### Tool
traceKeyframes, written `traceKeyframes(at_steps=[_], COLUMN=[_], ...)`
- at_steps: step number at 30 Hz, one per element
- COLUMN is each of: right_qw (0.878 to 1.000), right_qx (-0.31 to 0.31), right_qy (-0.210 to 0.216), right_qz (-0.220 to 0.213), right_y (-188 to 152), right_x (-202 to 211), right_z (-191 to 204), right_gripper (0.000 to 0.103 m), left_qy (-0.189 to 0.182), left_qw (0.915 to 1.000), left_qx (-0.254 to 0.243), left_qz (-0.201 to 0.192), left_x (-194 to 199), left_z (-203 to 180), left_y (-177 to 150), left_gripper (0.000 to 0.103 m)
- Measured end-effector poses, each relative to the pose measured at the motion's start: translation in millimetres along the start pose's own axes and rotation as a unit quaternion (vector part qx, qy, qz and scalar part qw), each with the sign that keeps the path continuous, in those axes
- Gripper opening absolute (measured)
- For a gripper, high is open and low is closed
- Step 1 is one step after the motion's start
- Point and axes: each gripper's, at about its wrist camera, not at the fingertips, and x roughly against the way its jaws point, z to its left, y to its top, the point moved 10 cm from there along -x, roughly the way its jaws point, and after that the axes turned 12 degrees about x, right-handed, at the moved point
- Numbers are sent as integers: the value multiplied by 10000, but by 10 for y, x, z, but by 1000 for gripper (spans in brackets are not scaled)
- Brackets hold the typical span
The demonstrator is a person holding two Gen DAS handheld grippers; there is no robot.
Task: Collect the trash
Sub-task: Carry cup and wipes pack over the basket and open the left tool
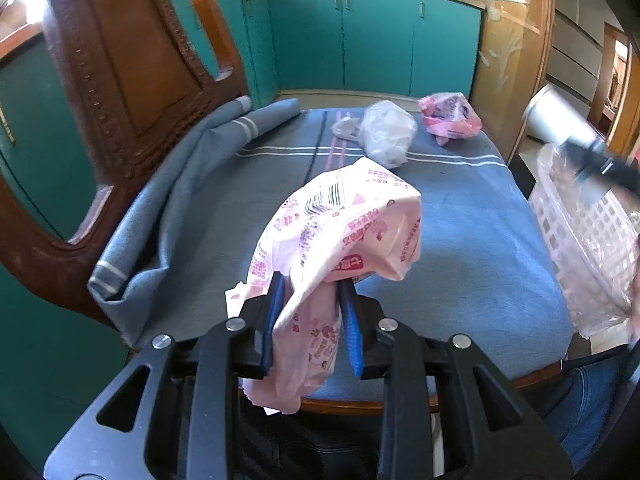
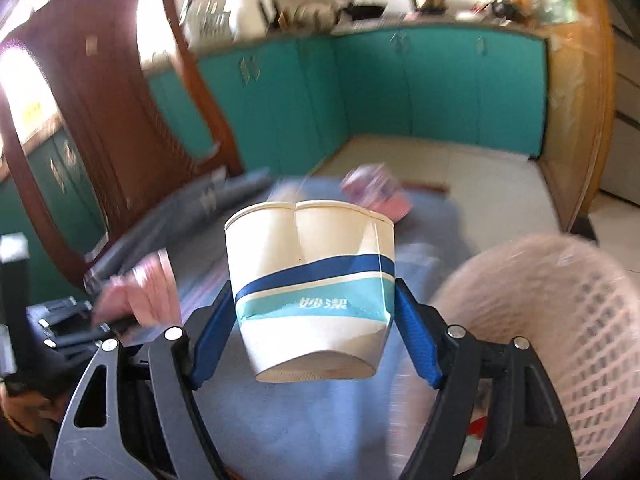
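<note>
Right wrist: paper cup [image 2: 312,280] between tool [image 2: 314,320] pads, beside lined basket [image 2: 560,300].

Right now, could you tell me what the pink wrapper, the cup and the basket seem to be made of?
Pink wrapper: thin printed plastic film by its look, glossy, crumpling in soft folds.
Cup: probably paper, matte cream with blue and teal bands; a side seam and a dented rim show.
Basket: probably rigid plastic lattice, pale, lined with clear, shiny film.
</note>
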Motion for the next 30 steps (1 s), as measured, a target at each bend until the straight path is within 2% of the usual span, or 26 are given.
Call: traceKeyframes(at_steps=[3, 6, 9, 11, 16, 21, 26, 30], right_qw=[9979, 9886, 9697, 9580, 9515, 9518, 9554, 9540], right_qx=[-101, -347, -875, -1208, -1651, -1655, -1512, -1515], right_qy=[-622, -1465, -2231, -2533, -2541, -2530, -2464, -2508], right_qz=[-168, 89, 467, 593, 532, 521, 600, 628], right_y=[-1, -203, -507, -681, -891, -956, -967, -981], right_x=[322, 504, 645, 749, 901, 952, 897, 889], right_z=[-421, -962, -1489, -1735, -1932, -1964, -1973, -1993], right_gripper=[75, 75, 75, 75, 75, 75, 76, 76], left_qy=[-84, -369, -856, -1219, -2067, -2274, -2277, -2293], left_qw=[9999, 9989, 9951, 9904, 9726, 9638, 9603, 9585], left_qx=[-138, -301, -499, -656, -1057, -1367, -1560, -1626], left_qz=[34, 28, 3, 6, 145, 281, 402, 482], left_x=[-31, 1, 93, 166, 271, 193, 68, 18], left_z=[-168, -496, -935, -1272, -2148, -2698, -2989, -3058], left_y=[-13, 22, 75, 82, 7, -88, -177, -234], left_gripper=[29, 29, 29, 29, 29, 30, 33, 38])
